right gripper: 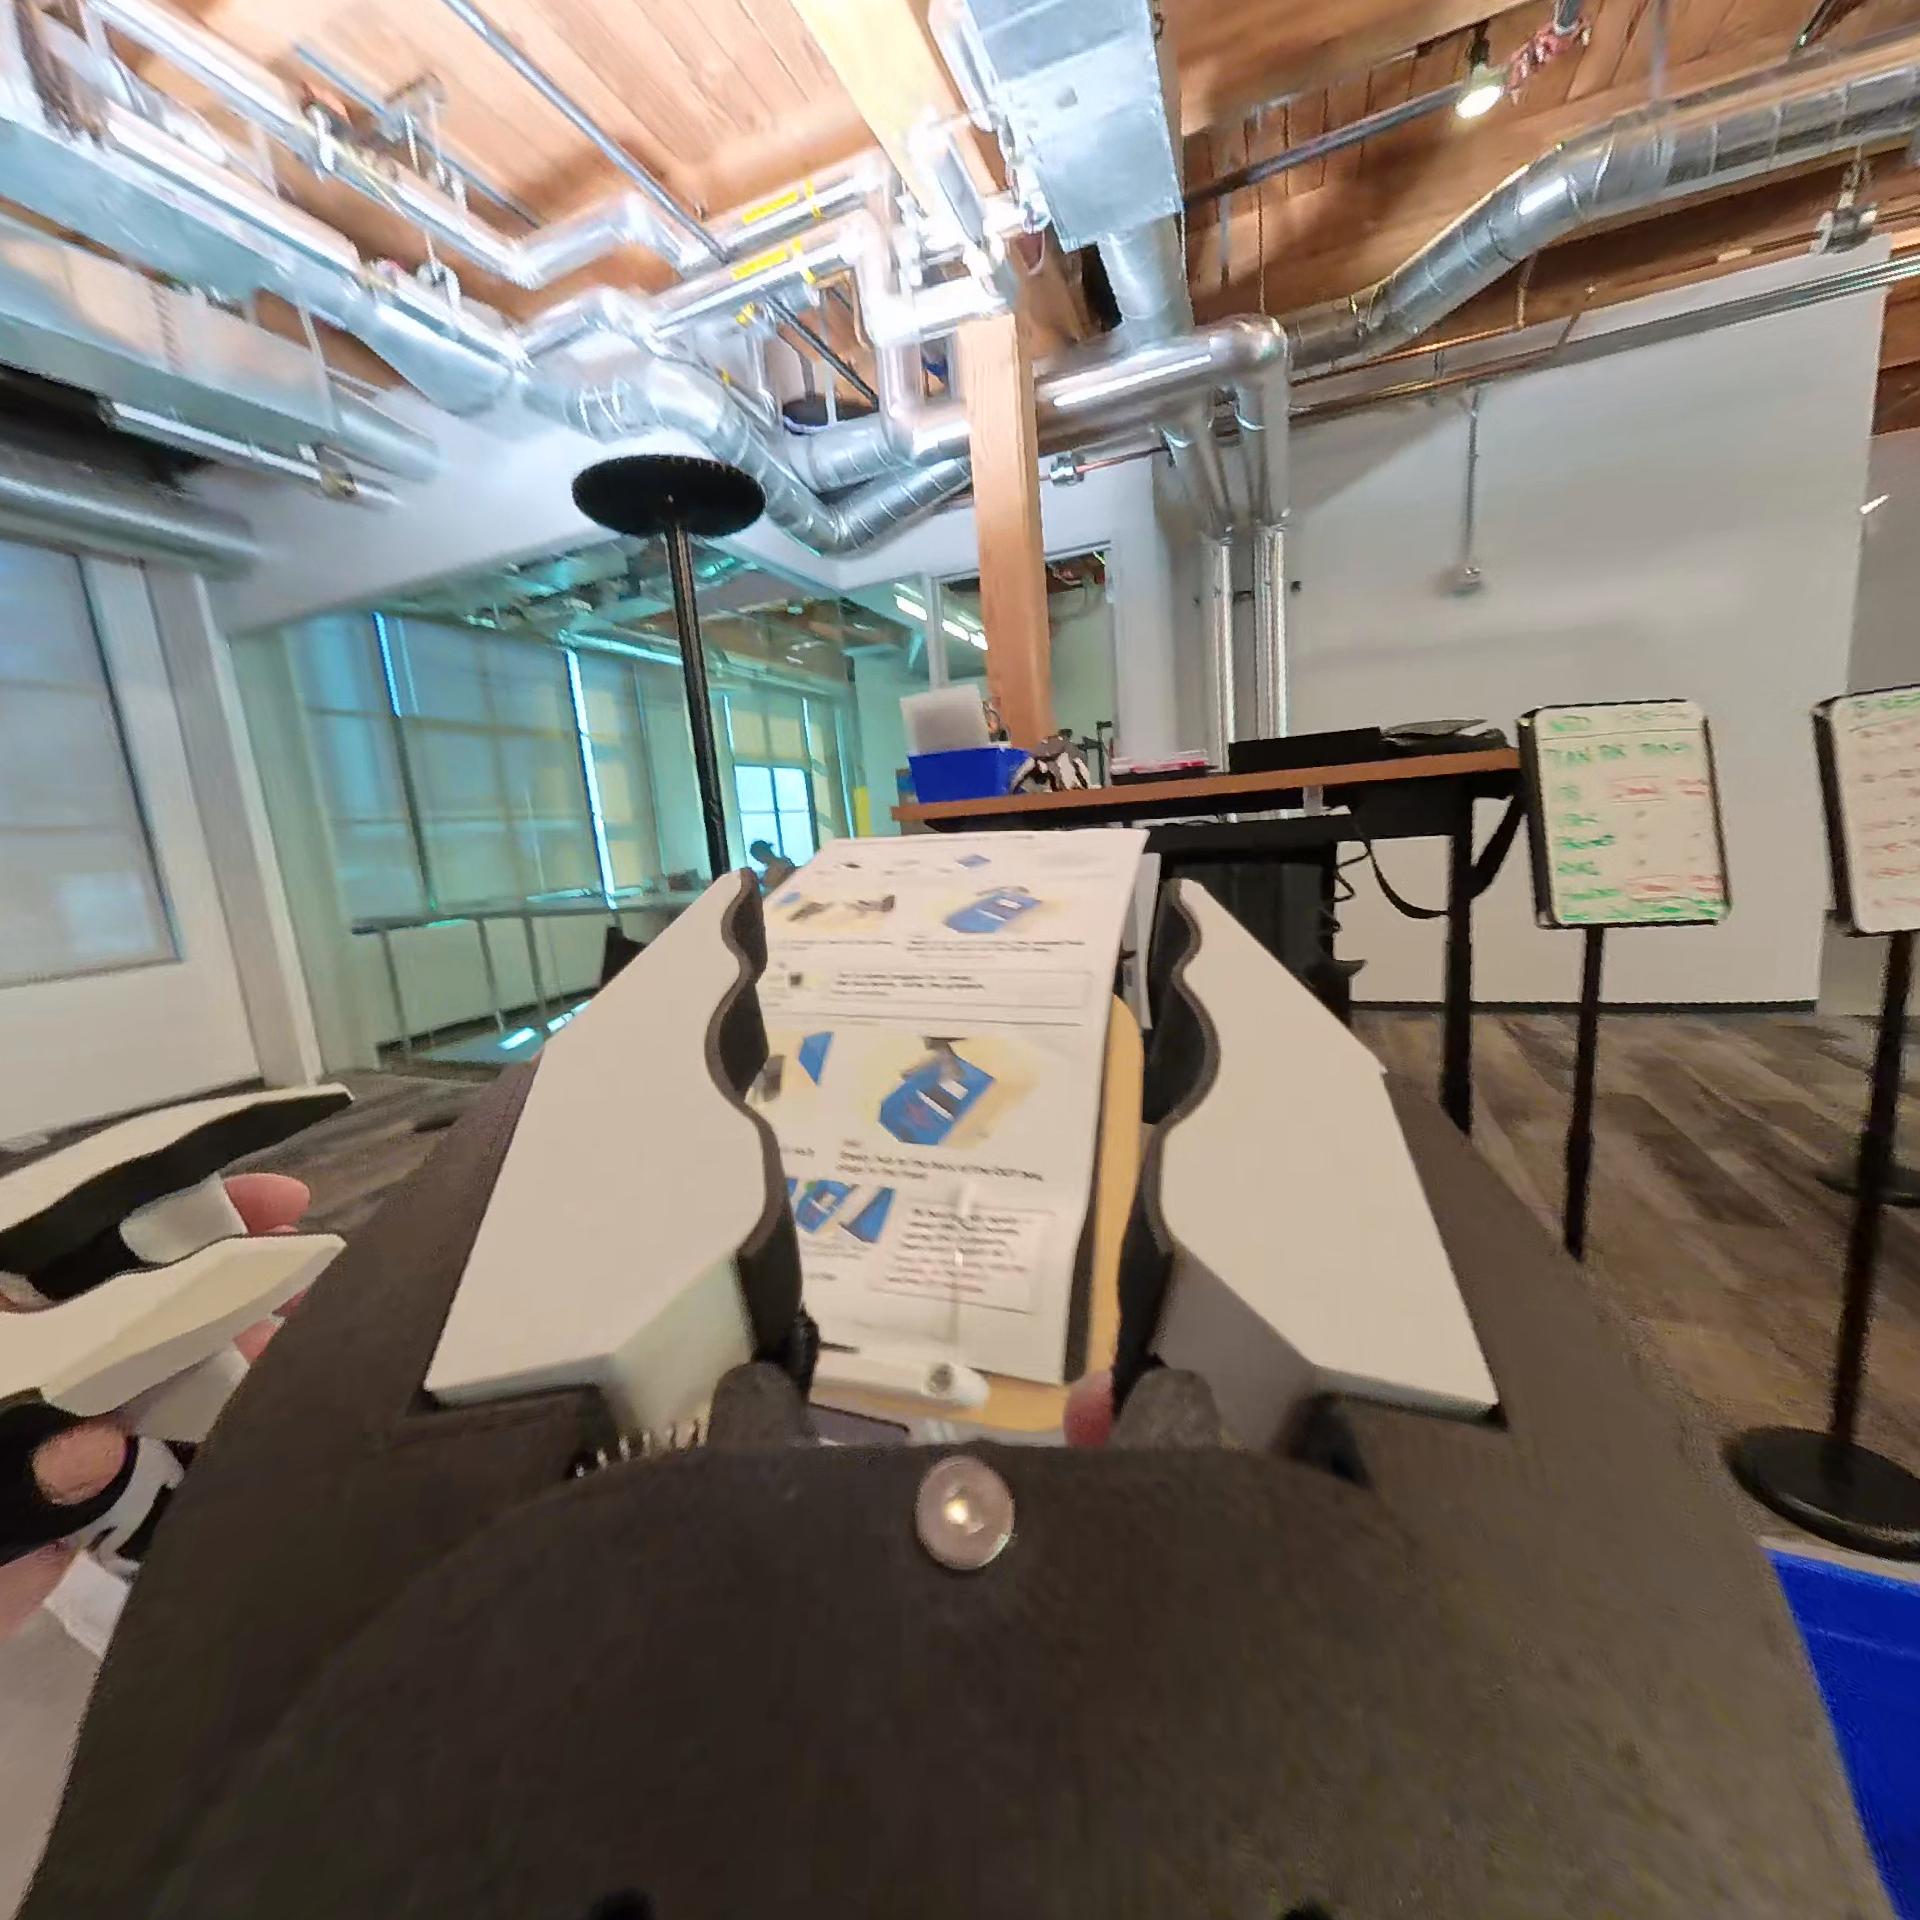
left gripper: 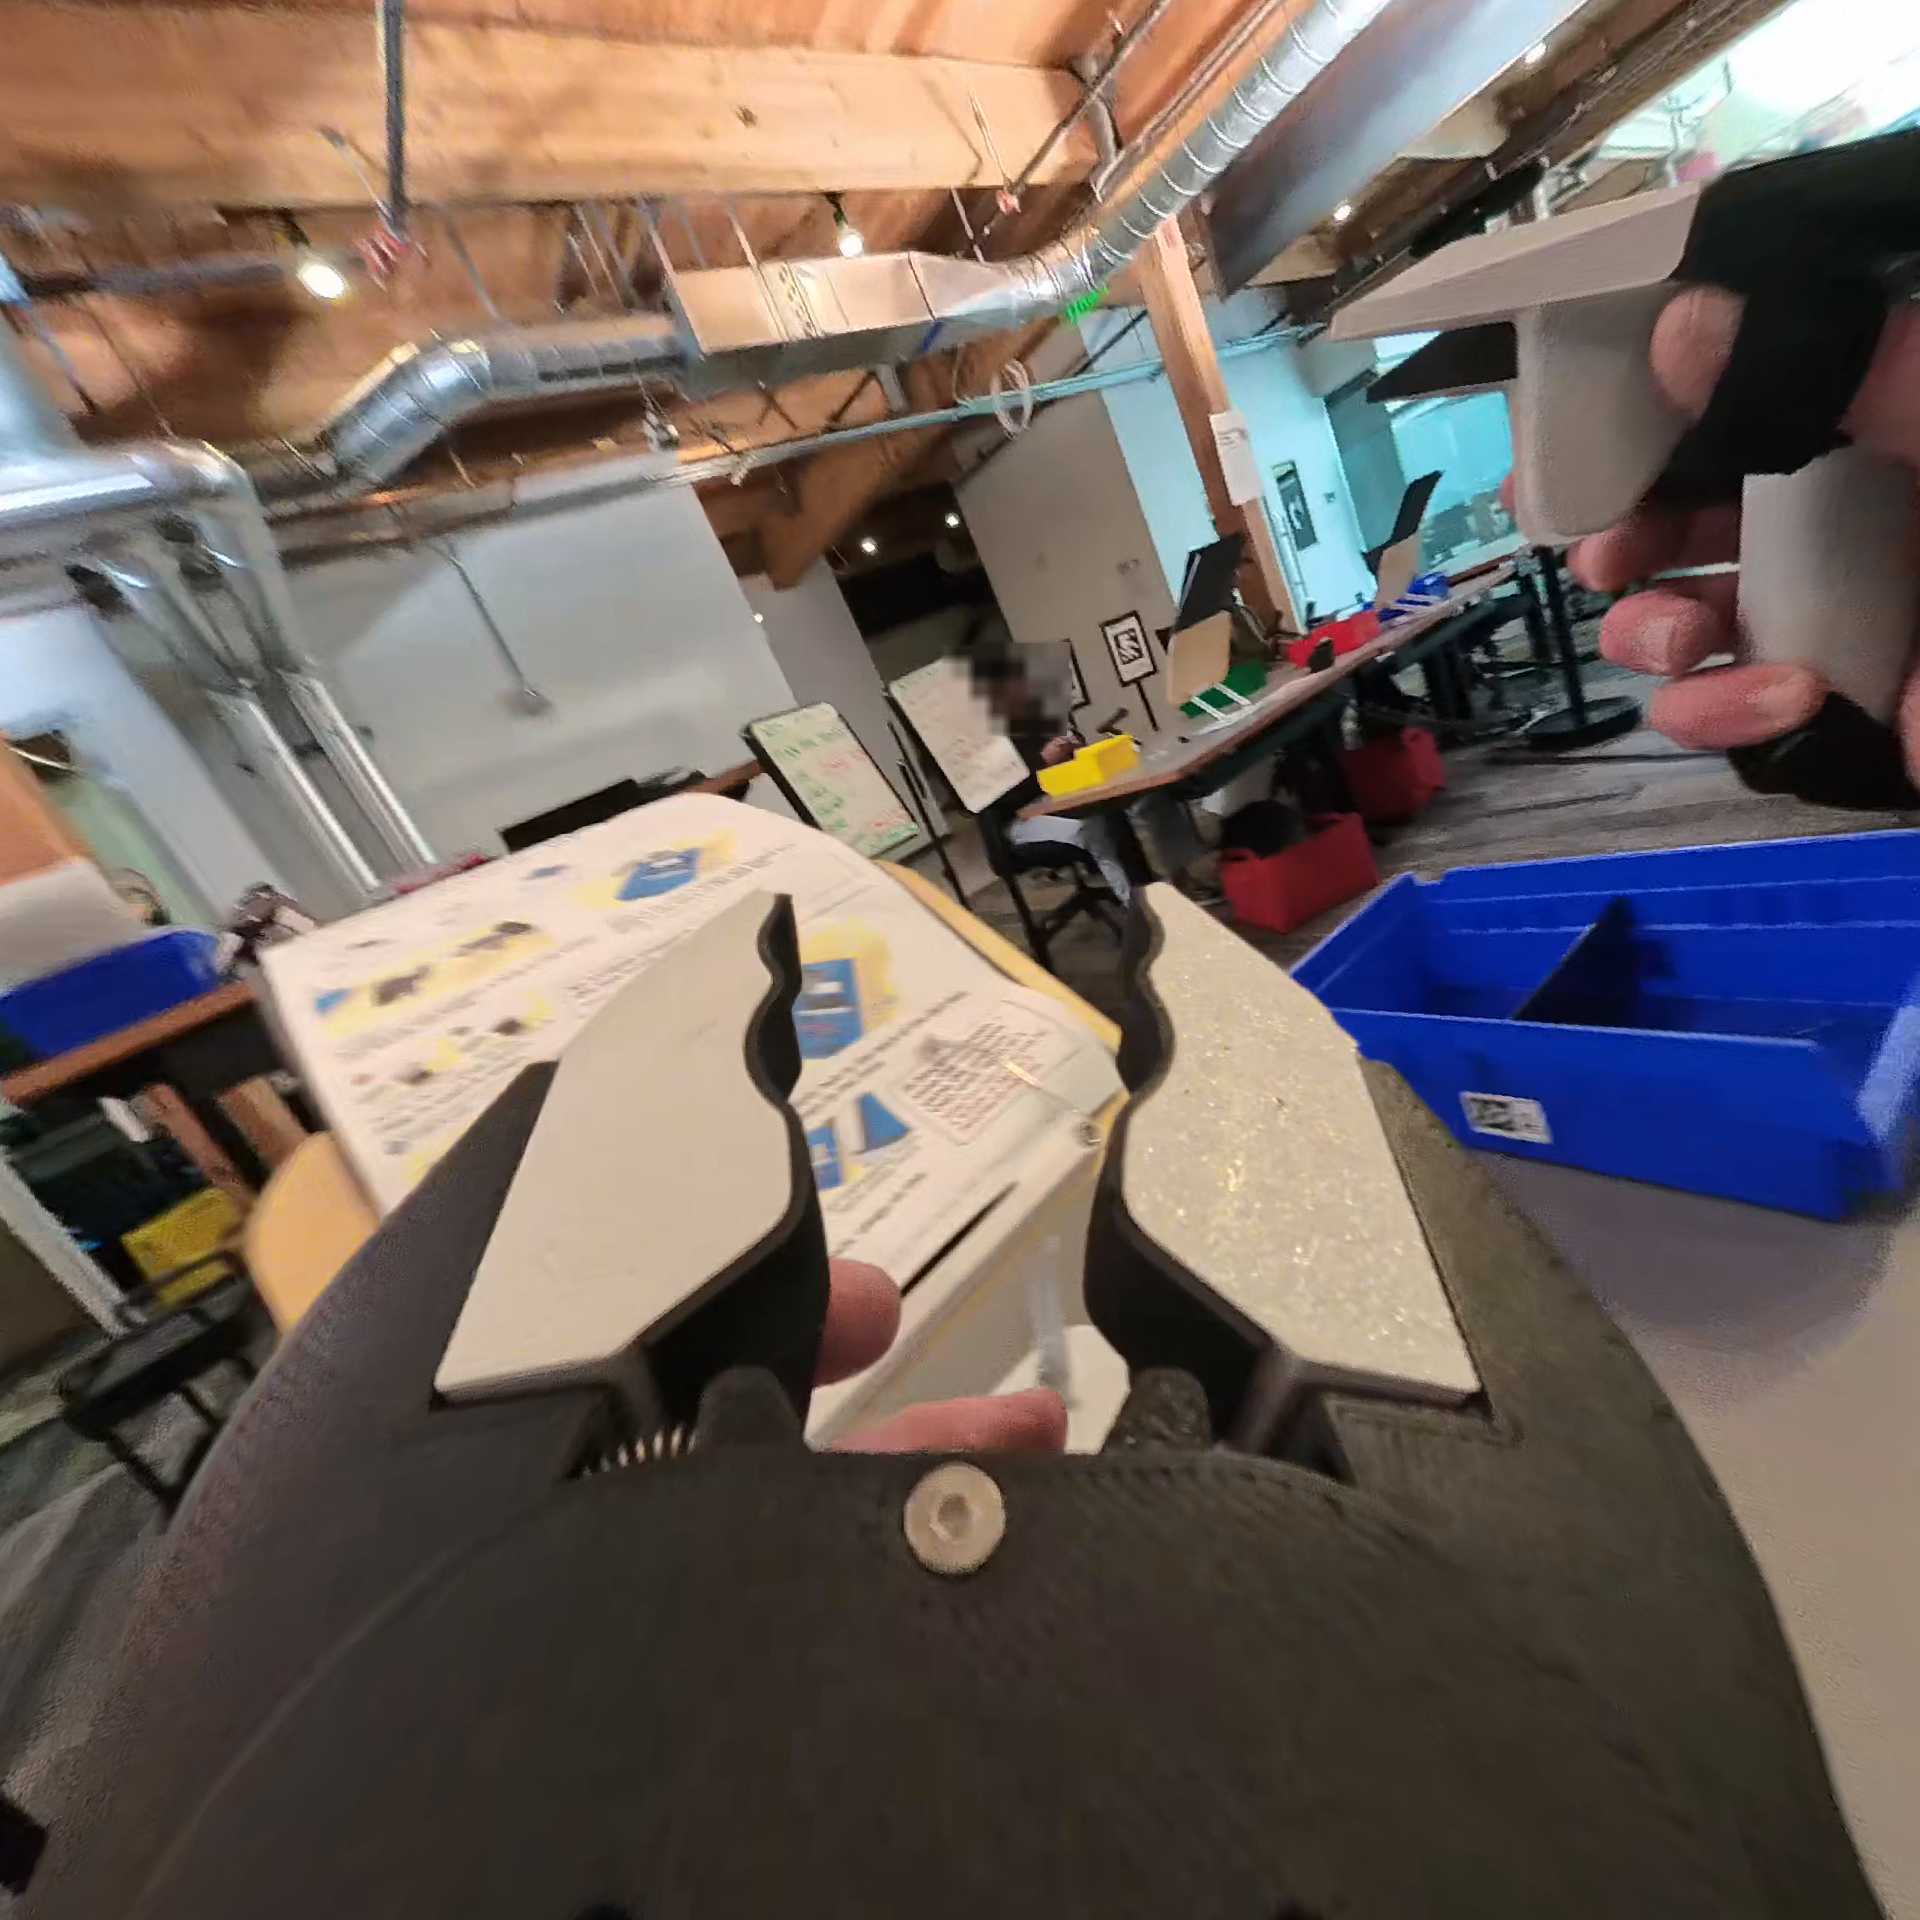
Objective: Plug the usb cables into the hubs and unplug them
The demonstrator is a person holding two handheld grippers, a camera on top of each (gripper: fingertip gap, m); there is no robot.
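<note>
No usb cable or hub shows in either view. My left gripper (left gripper: 966,904) is open and empty, raised and pointing out over the room. My right gripper (right gripper: 961,888) is also open and empty, held level. Each faces a printed instruction sheet (left gripper: 644,997) on a tan clipboard, which also shows in the right wrist view (right gripper: 966,1039). A blue divided bin (left gripper: 1662,1049) sits on the grey table (left gripper: 1714,1403) to the right; its visible compartments look empty. The right gripper's handle, in a gloved hand, shows at the upper right (left gripper: 1621,416). The left gripper shows at the left edge (right gripper: 156,1247).
Two whiteboards on black stands (right gripper: 1621,821) stand on the wood floor at right. A black floor lamp (right gripper: 670,499) rises behind the sheet. Work tables with coloured bins, a seated person (left gripper: 1039,748) and red bags (left gripper: 1299,873) fill the background.
</note>
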